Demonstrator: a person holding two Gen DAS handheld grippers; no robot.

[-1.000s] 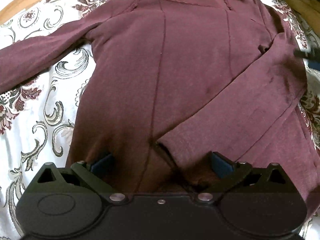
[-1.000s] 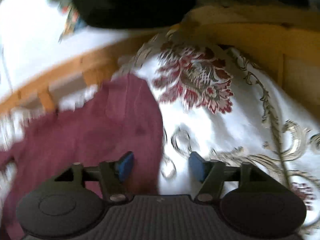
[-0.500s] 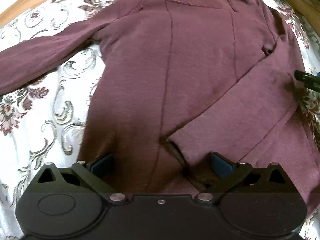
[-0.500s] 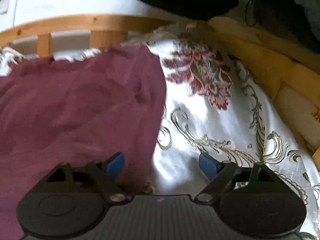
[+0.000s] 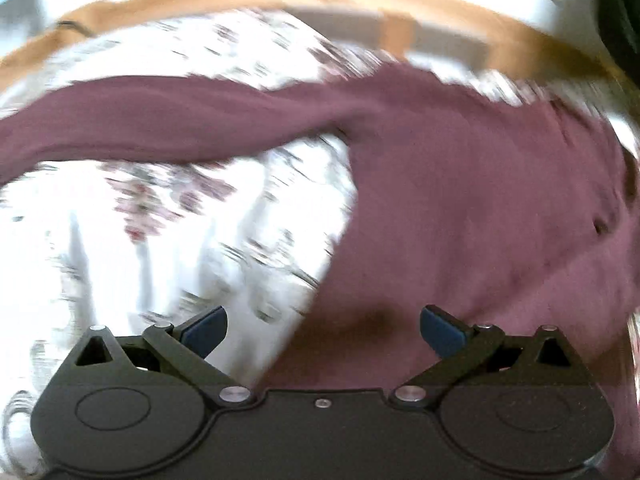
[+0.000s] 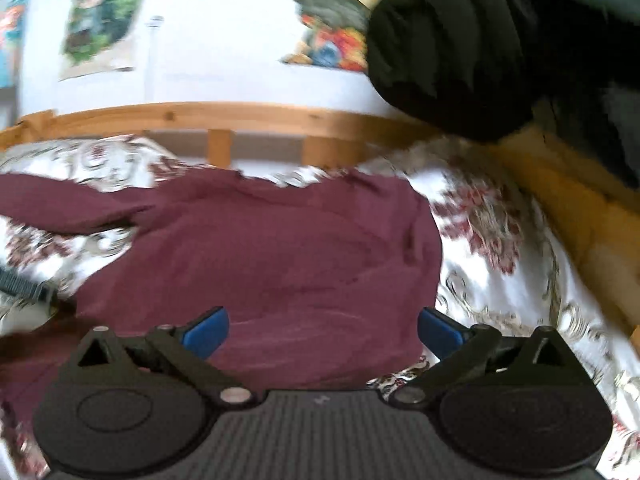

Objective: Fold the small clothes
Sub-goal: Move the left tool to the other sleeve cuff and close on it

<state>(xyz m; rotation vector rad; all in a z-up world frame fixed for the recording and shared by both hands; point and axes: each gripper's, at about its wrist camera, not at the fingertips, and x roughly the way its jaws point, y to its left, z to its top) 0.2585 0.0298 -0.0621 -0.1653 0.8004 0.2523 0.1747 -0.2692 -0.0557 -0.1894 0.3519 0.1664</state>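
lying flat on the floral bedspread [image 6: 500, 280], the maroon long-sleeved top [image 6: 280, 260] has one sleeve [image 5: 160, 120] stretched out sideways. left gripper [image 5: 322, 330] hovers at its blurred side edge, jaws apart, seemingly holding nothing. right gripper [image 6: 322, 330] is above the body, jaws likewise wide.

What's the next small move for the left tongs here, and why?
Probably swing the left tongs left toward the outstretched sleeve and take hold near its cuff end. Both tongs are open and hold nothing, the maroon top lies flat on the patterned bedspread, and that sleeve still sticks straight out sideways, unfolded. The view is motion-blurred, so the cuff's exact spot is unclear.
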